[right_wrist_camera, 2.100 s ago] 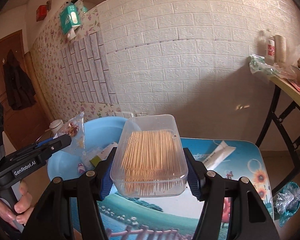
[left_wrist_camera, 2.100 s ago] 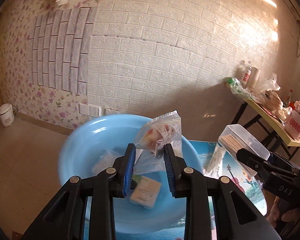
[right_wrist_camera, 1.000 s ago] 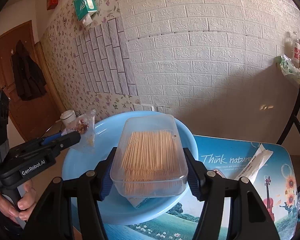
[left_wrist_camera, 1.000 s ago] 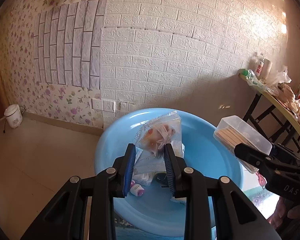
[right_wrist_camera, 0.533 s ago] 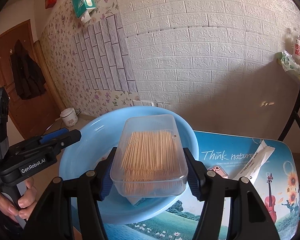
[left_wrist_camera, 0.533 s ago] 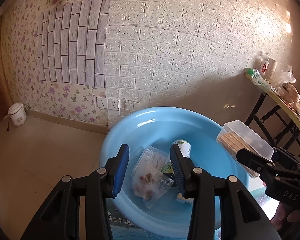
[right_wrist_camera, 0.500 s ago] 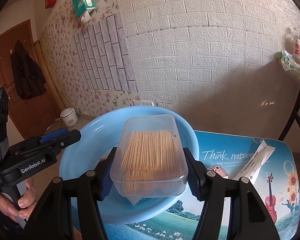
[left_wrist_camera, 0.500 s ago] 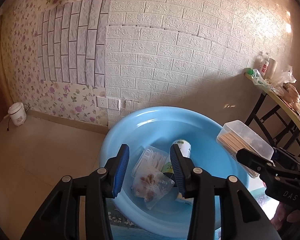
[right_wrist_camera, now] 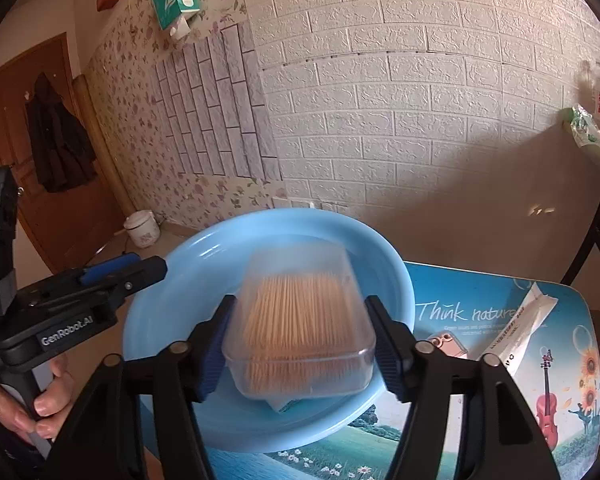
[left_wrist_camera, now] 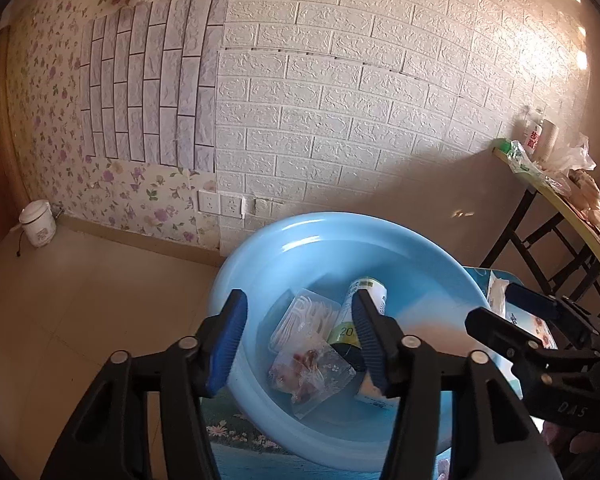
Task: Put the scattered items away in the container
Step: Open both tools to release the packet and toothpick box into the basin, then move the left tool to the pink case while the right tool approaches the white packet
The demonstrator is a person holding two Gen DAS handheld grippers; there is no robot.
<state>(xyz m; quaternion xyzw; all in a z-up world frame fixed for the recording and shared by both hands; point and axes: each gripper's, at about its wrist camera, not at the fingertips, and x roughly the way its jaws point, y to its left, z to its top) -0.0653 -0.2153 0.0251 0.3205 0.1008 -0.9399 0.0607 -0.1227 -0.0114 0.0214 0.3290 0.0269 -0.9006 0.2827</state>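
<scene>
The light blue basin (left_wrist_camera: 260, 264) (right_wrist_camera: 384, 264) stands on the picture-printed table (right_wrist_camera: 460, 312). My left gripper (left_wrist_camera: 299, 300) hovers over it, jaws opening, with nothing between them. Below it lie a clear snack bag (left_wrist_camera: 312, 376), a clear box of white picks (left_wrist_camera: 304, 316) and a green-labelled can (left_wrist_camera: 358, 312). My right gripper (right_wrist_camera: 299, 308) is over the basin's near side, jaws opening. The clear toothpick box (right_wrist_camera: 300, 320) is blurred between its pads, which stand off its sides. A hand (right_wrist_camera: 40, 400) grips the left gripper (right_wrist_camera: 120, 272). The right gripper (left_wrist_camera: 496, 306) shows at right.
A white sachet (right_wrist_camera: 516, 332) and a small pink item (right_wrist_camera: 446, 342) lie on the table right of the basin. A white pot (left_wrist_camera: 38, 224) stands on the floor by the wall. A cluttered folding table (left_wrist_camera: 560, 200) is at the far right.
Left jaws have spread wider; the snack bag dropped from them into the basin. Right jaws have widened and the toothpick box, sharp before, is now blurred and lower between them.
</scene>
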